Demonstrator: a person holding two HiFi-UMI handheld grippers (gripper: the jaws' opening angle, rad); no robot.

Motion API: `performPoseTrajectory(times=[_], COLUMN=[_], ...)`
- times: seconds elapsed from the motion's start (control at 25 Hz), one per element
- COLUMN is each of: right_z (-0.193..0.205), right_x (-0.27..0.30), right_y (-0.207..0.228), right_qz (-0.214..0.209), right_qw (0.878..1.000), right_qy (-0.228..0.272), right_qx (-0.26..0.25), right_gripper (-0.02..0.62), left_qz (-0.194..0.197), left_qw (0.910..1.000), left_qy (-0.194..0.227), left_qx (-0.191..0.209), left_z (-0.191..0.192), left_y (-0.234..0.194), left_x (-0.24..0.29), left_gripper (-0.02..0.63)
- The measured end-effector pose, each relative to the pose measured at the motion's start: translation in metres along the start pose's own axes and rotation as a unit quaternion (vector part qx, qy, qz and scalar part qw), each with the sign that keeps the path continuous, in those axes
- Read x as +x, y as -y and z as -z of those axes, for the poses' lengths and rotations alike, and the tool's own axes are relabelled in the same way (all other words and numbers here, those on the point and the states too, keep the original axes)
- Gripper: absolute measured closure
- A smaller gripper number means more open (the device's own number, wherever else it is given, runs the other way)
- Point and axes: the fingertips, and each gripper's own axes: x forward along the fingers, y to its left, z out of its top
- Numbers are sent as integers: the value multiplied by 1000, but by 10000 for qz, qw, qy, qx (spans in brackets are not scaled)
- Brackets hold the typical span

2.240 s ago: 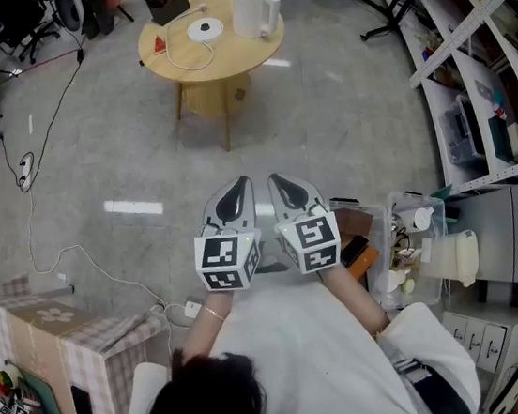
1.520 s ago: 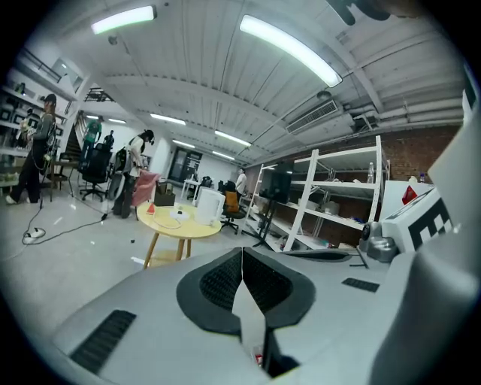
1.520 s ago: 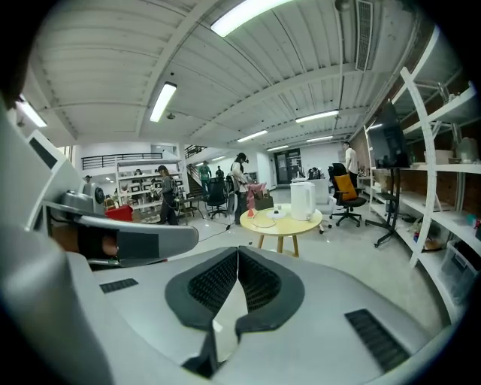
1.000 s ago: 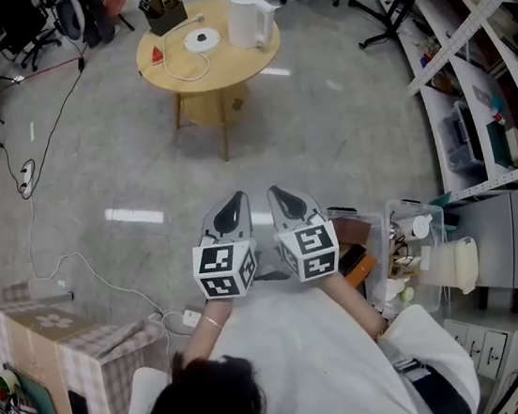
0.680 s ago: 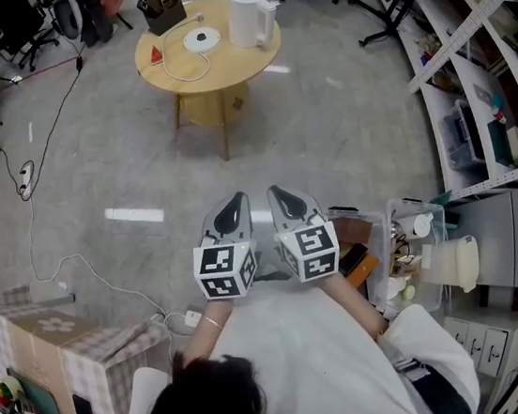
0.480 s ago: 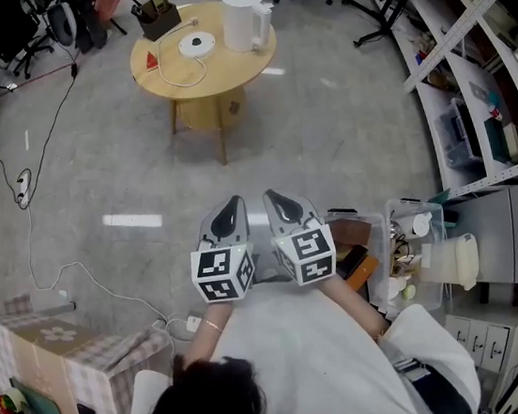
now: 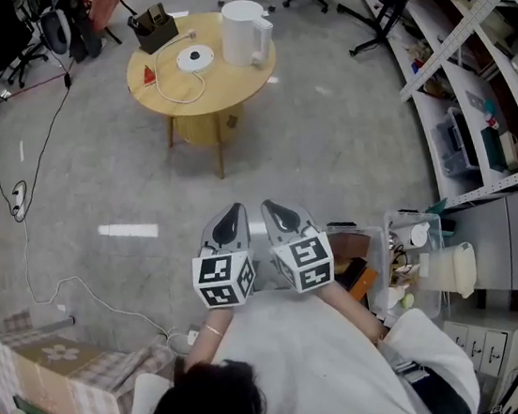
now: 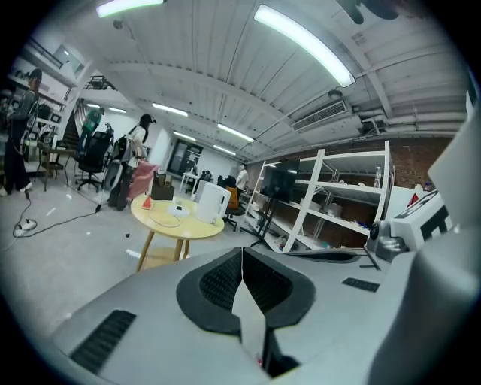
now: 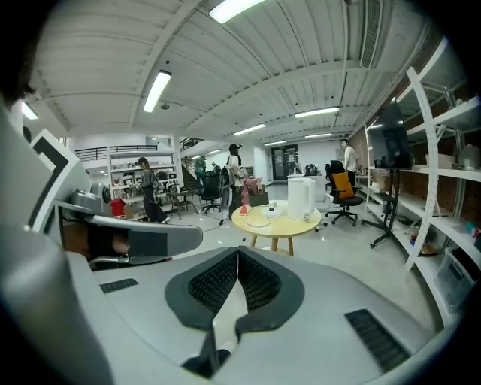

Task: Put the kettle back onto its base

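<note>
At upper centre, the white plastic kettle [image 7: 244, 33] stands on the round wooden table [image 7: 224, 87] just right of its white disc base [image 7: 194, 58], well apart from my left gripper [image 7: 233, 216] and right gripper [image 7: 276, 210], both closed and empty, so I judge this the approach step, with opening one at the handle next.

Cannot tell contents of dark box [image 7: 152, 28] at 11 o'clock. Cropped at 3 o'clock: shelving [image 7: 463, 30].
</note>
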Motion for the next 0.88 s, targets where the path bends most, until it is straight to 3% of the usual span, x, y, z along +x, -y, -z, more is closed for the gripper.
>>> performPoseTrajectory(times=[0.88], right_z=[-38], right_x=[118], right_y=[41], right_qz=[183], right_qw=[9996], right_qy=[-152], right_qx=[155], right_gripper=[569], left_qz=[304], left_qw=[9992], left_qy=[-245], left_qx=[-127], left_z=[-43], left_y=[-67], left_x=[100], left_gripper=[580])
